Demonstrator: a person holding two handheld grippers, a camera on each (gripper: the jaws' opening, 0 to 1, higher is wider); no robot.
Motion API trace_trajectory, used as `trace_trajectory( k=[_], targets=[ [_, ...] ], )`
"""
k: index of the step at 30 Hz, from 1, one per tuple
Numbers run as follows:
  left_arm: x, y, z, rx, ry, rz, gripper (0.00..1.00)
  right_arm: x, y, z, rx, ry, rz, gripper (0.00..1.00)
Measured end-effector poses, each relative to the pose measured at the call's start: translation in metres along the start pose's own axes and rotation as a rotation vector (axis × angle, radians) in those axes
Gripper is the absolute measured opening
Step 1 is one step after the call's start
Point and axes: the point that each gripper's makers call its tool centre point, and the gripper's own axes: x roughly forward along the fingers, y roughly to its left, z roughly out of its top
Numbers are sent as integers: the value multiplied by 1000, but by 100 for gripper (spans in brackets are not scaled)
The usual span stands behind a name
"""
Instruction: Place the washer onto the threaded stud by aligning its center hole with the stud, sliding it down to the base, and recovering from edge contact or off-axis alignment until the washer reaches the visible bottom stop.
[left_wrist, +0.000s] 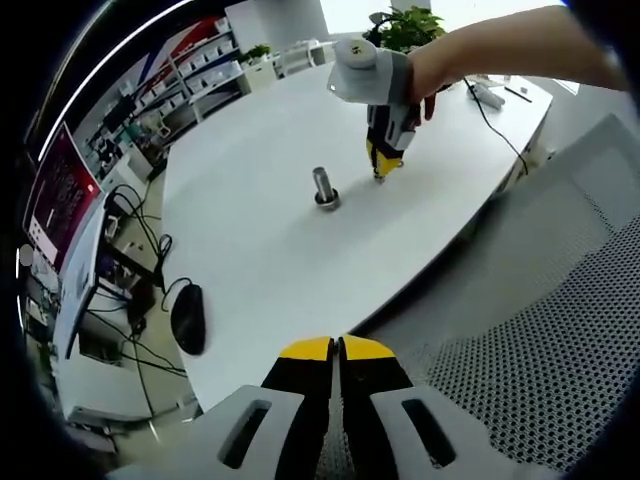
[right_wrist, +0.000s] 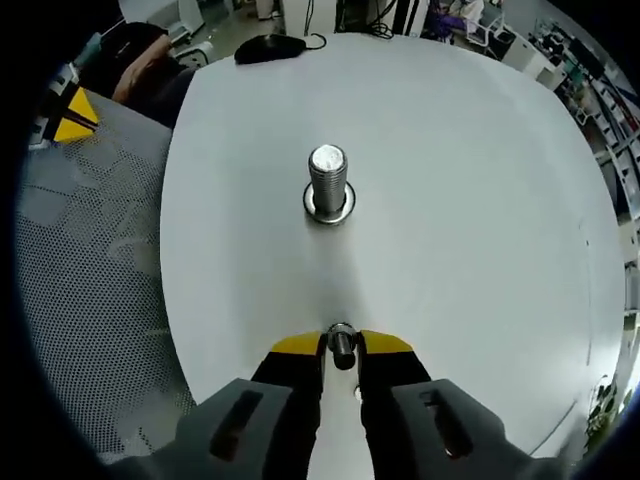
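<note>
**A:** Whereabouts of the washer (right_wrist: 342, 345)?

**B:** Pinched between the jaws of the right tool (right_wrist: 342, 352). Low over the counter (right_wrist: 480, 200), well in from its edges, near the stud but apart from it. Not yet threaded on.

**A:** And the left tool (left_wrist: 337, 352)?

**B:** Jaws pressed together on nothing. Held back beyond the counter's curved edge, above a mesh chair (left_wrist: 560, 330).

**A:** Handling of the washer?

**B:** Judged small, light and rigid, smooth metal, likely slippery. No risk of crushing, but easy to twist or pop out of a pinch. Best gripped by the outer rim, leaving the centre hole free. Seemingly held that way already, though too small to confirm.

**A:** Orientation of the threaded stud (right_wrist: 328, 178)?

**B:** Standing upright near the middle of the counter, long axis square to the surface, flat end up. Ringed at the foot by a collar (right_wrist: 329, 208), presumably the bottom stop.

**A:** And of the washer's hole?

**B:** Cannot tell for certain; seated deep between the yellow tips, partly hidden. Calls for the hole's axis parallel to the stud and the flat faces level with the counter before lowering.

**A:** Likely trouble?

**B:** Catching an edge on the top thread if tilted. In that case: lift slightly, level out, recentre, lower again.
</note>
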Motion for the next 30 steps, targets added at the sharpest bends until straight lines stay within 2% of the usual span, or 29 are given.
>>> trace_trajectory(
  k=[7,14,21,23,25,27,28,30],
  targets=[
    [0,0,-1,-1,8,-1,0,5,-2,2,18,-20,-10,26],
    [0,0,-2,-1,8,-1,0,-7,-8,-1,63,-71,-18,36],
    [0,0,-1,2,6,-1,0,-21,-12,-26,97,-69,-36,46],
    [0,0,-1,2,6,0,0,-17,-23,-28,112,-67,-35,49],
    [0,0,-1,2,5,-1,0,-17,-19,-40,133,-60,-33,49],
    [0,0,-1,2,5,-1,0,-10,-24,-48,141,-46,-18,49],
    [0,0,-1,3,5,-1,0,-13,-17,-50,143,-45,-19,49],
    [0,0,-1,2,3,0,0,-10,-17,-55,147,-38,-19,47]
  ],
)
